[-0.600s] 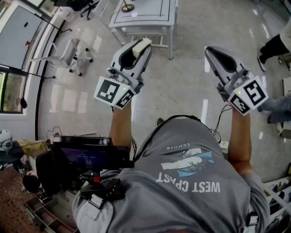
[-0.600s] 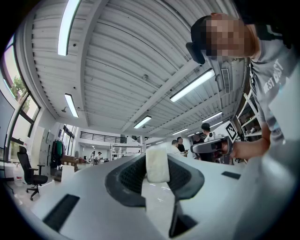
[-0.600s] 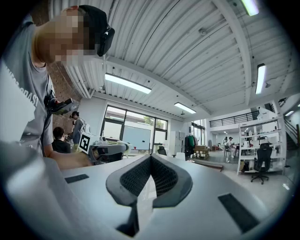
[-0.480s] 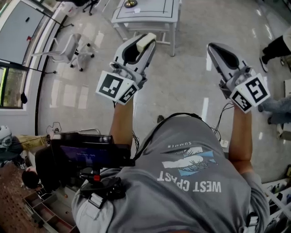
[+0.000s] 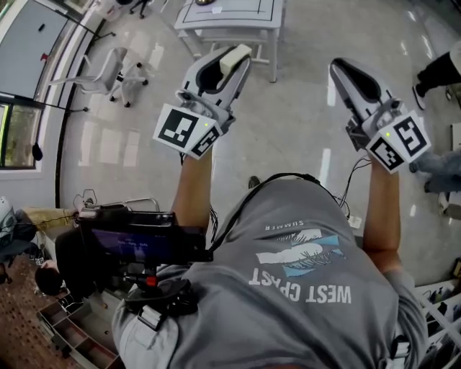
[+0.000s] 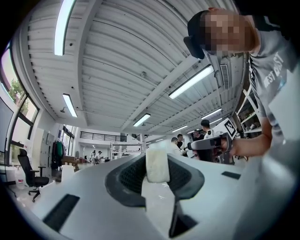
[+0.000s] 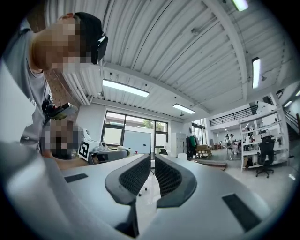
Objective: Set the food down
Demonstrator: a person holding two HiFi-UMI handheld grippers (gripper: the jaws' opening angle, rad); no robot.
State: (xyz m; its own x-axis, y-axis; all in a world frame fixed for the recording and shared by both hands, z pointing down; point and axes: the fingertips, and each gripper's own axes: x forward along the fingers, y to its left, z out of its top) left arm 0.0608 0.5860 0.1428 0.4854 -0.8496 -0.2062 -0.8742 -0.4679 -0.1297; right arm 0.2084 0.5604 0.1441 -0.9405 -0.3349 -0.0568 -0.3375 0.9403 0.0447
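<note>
The left gripper pinches a pale block of food at its tips, long axis upright between the pads. The white table lies just ahead, nearer this hand. The right gripper is pressed together, empty.

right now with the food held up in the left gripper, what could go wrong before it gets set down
1. The left gripper pinches the pale food block near its jaw tips, with part of the block sticking out past them, so a jolt might work it loose.
2. In the head view the block seems to hang over bare floor, short of the white table; opening here would likely drop it.
</note>
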